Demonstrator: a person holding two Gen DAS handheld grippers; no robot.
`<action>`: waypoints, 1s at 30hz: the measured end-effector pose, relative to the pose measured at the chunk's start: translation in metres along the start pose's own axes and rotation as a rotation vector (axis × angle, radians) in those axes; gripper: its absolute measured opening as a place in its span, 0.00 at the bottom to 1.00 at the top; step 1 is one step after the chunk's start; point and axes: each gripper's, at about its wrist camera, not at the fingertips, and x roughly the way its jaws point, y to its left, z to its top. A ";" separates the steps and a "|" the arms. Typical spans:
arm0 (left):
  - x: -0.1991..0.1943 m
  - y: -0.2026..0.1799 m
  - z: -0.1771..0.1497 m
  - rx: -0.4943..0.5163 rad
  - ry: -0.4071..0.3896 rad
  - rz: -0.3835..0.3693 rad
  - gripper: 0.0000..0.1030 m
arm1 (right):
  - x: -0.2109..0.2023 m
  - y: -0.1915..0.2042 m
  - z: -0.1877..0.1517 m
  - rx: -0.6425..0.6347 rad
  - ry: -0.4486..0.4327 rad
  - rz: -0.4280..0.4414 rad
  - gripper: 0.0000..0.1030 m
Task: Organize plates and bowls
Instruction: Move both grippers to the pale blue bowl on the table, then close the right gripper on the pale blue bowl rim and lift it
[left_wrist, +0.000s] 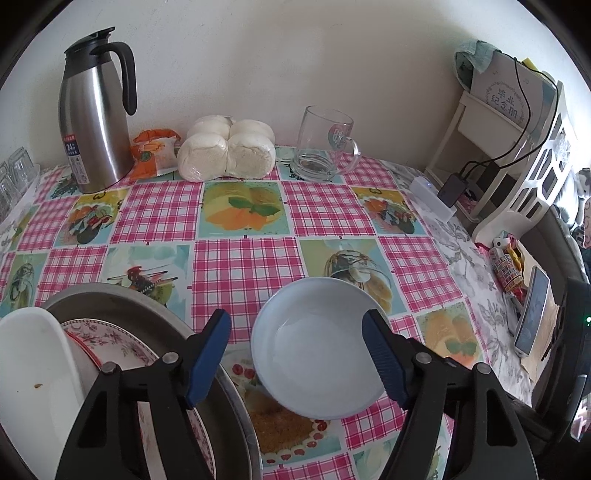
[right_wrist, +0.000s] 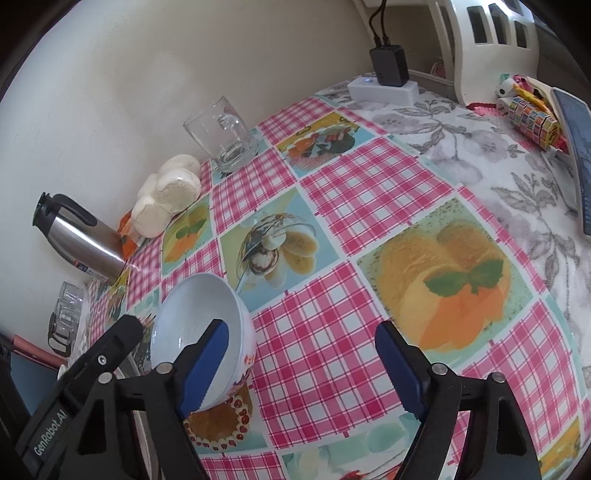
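Bowl (left_wrist: 314, 350) stood on table (left_wrist: 243, 266) beside basin (left_wrist: 207, 369) | left tongs (left_wrist: 295, 365) spread, straddling its rim, not pinching | right tongs (right_wrist: 303, 365) spread, empty, bowl at their left pad | left hand nearer.

Bowl (left_wrist: 314, 354) on tablecloth (left_wrist: 243, 266), right of basin (left_wrist: 221, 387) holding plates (left_wrist: 110, 339), jug (left_wrist: 96, 122) behind.

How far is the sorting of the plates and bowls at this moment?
Done, it seems: one pale bowl stands alone on the tablecloth. In hand: nothing yet; the left tool hangs open around that bowl, and the right tool is open with one finger at the bowl's rim. Left: the floral plate and a white dish remain in the metal basin.
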 end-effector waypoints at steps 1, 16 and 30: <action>0.001 0.001 0.000 -0.003 0.003 -0.001 0.70 | 0.003 0.002 -0.001 -0.004 0.009 0.003 0.78; 0.012 0.002 0.000 -0.005 0.017 0.000 0.68 | 0.032 0.020 -0.013 -0.042 0.083 0.050 0.43; 0.015 0.002 0.000 -0.003 0.021 0.001 0.68 | 0.041 0.026 -0.016 -0.054 0.087 0.090 0.27</action>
